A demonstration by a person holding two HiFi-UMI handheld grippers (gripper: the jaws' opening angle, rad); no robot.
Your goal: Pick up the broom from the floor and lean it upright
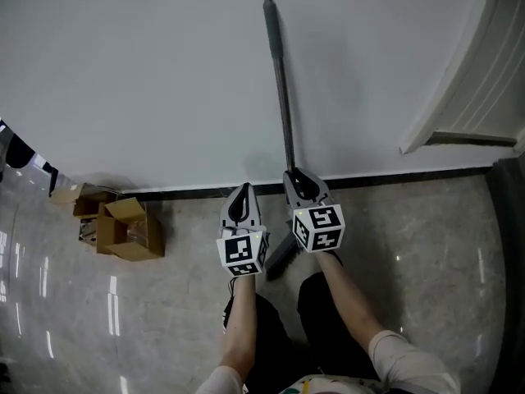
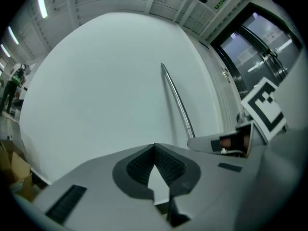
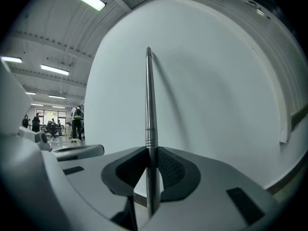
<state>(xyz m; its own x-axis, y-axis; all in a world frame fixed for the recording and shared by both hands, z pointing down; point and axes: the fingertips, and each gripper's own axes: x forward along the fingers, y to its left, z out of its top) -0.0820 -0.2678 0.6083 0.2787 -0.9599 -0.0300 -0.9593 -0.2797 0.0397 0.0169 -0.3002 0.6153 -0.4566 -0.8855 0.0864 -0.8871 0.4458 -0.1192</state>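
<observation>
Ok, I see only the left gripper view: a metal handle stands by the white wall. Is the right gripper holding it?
Observer: Yes. In the right gripper view the right gripper has its jaws closed on the broom handle.
Operator: And where is the brush end?
Observer: The head view shows the broom head down at the floor, just below that gripper.
Operator: Does my left gripper touch the broom?
Observer: No. In the head view the left gripper is beside the right one, apart from the handle.
</observation>
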